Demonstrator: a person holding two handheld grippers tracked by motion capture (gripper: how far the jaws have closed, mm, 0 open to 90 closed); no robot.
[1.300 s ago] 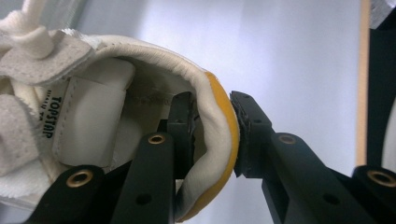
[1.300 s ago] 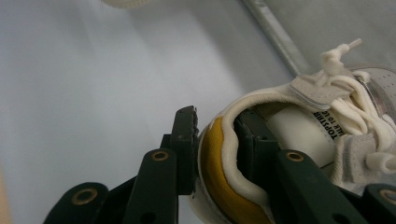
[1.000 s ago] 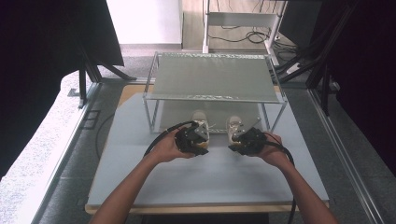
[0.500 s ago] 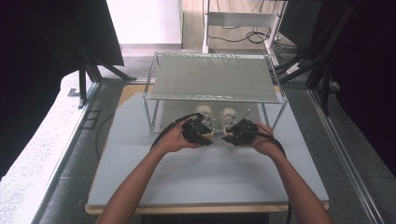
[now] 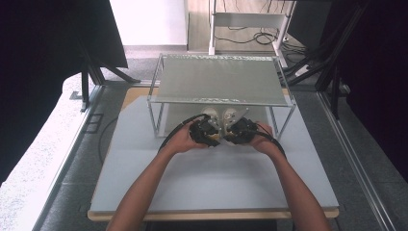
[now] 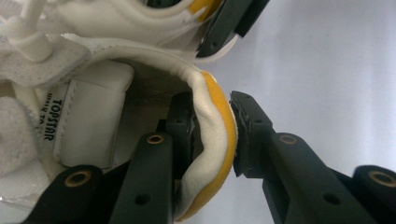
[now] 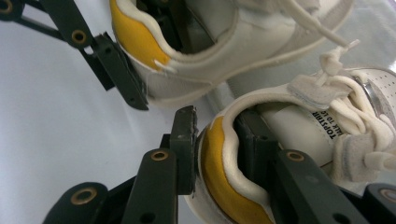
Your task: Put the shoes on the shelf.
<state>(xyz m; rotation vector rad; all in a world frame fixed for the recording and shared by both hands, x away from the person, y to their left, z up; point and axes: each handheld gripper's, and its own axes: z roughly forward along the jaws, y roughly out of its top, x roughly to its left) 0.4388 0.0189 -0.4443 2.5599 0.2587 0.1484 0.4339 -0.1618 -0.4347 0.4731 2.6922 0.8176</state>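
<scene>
Both forearms enter from the bottom of the high view and converge toward the middle of the table, hands side by side just in front of the wire shelf. The left gripper is clamped on the heel collar of the left shoe: one jaw sits inside the shoe, the other presses the yellow heel tab from outside, and the collar bends between them. The right gripper grips the right shoe likewise, one jaw inside, one on the yellow tab. In the high view the left gripper and right gripper nearly touch, with the two white shoes close together beyond them, toes reaching under the front edge of the shelf. From above the hands and gripper bodies cover the heels, so the grip cannot be judged there. In the gripper views the toes are cut off by the frame, and the tongue label is only partly legible
</scene>
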